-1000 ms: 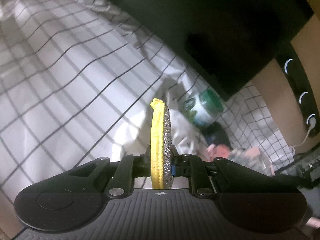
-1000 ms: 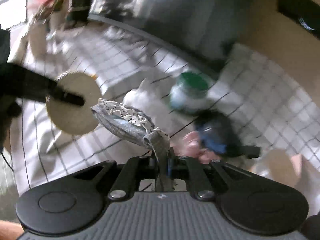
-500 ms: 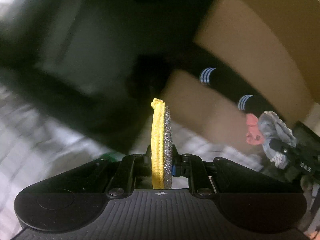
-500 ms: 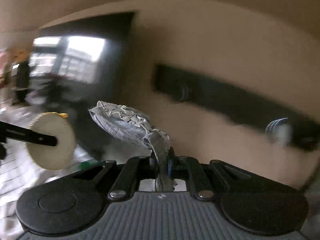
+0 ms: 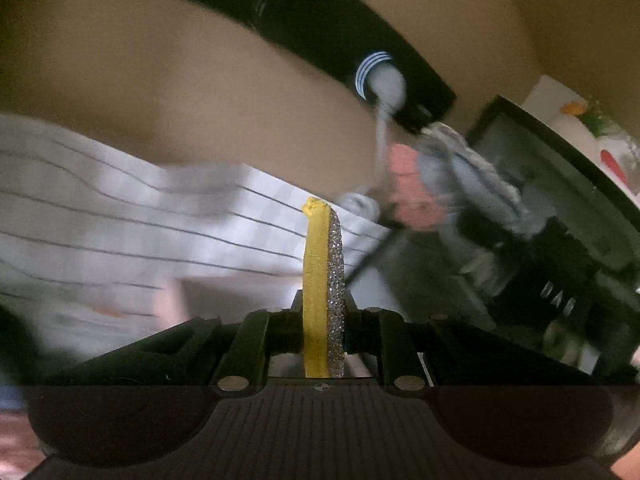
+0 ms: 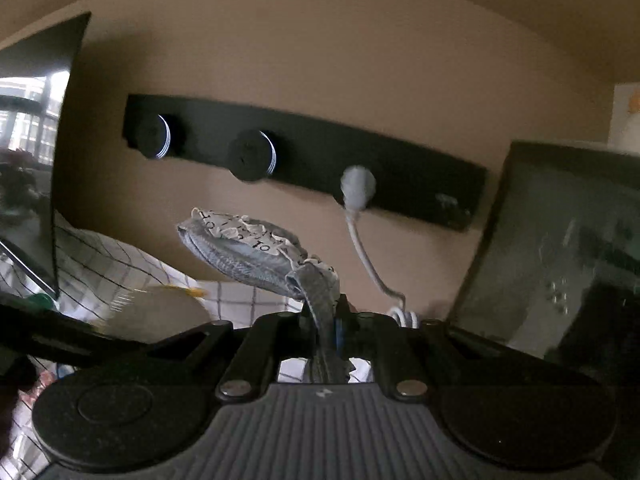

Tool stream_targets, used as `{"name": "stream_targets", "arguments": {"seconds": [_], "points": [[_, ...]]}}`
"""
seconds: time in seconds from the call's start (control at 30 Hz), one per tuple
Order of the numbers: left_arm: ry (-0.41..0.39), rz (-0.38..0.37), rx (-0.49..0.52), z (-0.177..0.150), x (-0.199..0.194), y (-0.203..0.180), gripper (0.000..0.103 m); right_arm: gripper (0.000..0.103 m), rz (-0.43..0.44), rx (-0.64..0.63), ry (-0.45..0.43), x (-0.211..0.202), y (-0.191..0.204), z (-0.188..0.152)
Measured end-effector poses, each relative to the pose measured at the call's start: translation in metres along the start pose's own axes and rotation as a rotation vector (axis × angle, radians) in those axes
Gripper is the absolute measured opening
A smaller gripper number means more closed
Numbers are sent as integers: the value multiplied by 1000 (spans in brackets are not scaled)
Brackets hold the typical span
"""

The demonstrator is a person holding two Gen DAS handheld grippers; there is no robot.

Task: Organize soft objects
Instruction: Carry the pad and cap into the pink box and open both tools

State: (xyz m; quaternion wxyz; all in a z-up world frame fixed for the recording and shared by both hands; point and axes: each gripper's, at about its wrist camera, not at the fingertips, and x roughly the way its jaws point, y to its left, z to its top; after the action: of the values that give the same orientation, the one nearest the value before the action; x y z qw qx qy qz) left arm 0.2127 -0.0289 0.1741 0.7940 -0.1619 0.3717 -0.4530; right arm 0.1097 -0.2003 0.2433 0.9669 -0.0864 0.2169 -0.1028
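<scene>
Left hand-held gripper (image 5: 323,320) clamped on flat yellow scrub pad (image 5: 322,280); right hand-held gripper (image 6: 325,320) on limp grey patterned cloth (image 6: 256,252).

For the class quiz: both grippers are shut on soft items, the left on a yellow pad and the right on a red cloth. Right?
Not quite. The right gripper holds a grey cloth, not red, as the right wrist view shows. The left gripper is shut on the yellow pad.
</scene>
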Motion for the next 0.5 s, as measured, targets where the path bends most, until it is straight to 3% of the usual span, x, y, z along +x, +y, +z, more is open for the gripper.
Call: {"name": "stream_targets", "arguments": {"seconds": [0.07, 0.13, 0.2, 0.27, 0.37, 0.5], "points": [[73, -1, -11, 0, 32, 2, 19, 8, -10, 8, 20, 8, -4, -6], [148, 109, 59, -6, 63, 1, 20, 8, -16, 14, 39, 12, -4, -11], [197, 219, 148, -17, 84, 3, 32, 8, -18, 20, 61, 17, -5, -18], [224, 246, 159, -25, 91, 8, 36, 8, -15, 7, 89, 28, -2, -30], [212, 222, 77, -16, 80, 22, 37, 8, -17, -61, 128, 42, 12, -50], [141, 233, 64, 0, 61, 28, 36, 8, 15, -127, 212, 69, 35, -77]]}}
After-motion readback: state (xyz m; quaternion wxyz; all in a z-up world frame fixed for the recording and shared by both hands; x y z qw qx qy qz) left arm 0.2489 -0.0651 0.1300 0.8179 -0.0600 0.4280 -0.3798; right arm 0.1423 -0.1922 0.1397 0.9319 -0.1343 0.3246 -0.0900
